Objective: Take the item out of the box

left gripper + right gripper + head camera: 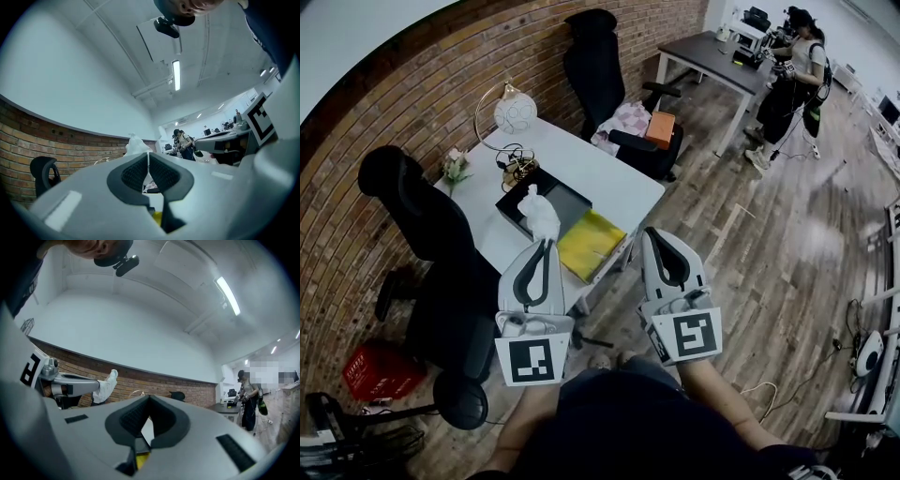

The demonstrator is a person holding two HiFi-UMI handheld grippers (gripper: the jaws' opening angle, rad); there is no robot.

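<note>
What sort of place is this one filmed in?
Probably an open office or lab workspace: a white desk and a darker far desk, black office chairs beside them, a brick wall, and a person working at the far desk.

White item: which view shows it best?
Head view: the whole white item shows, pinched in the left claw tips. Left gripper view shows only its top above the claw; right gripper view shows it small, side-on.
</note>
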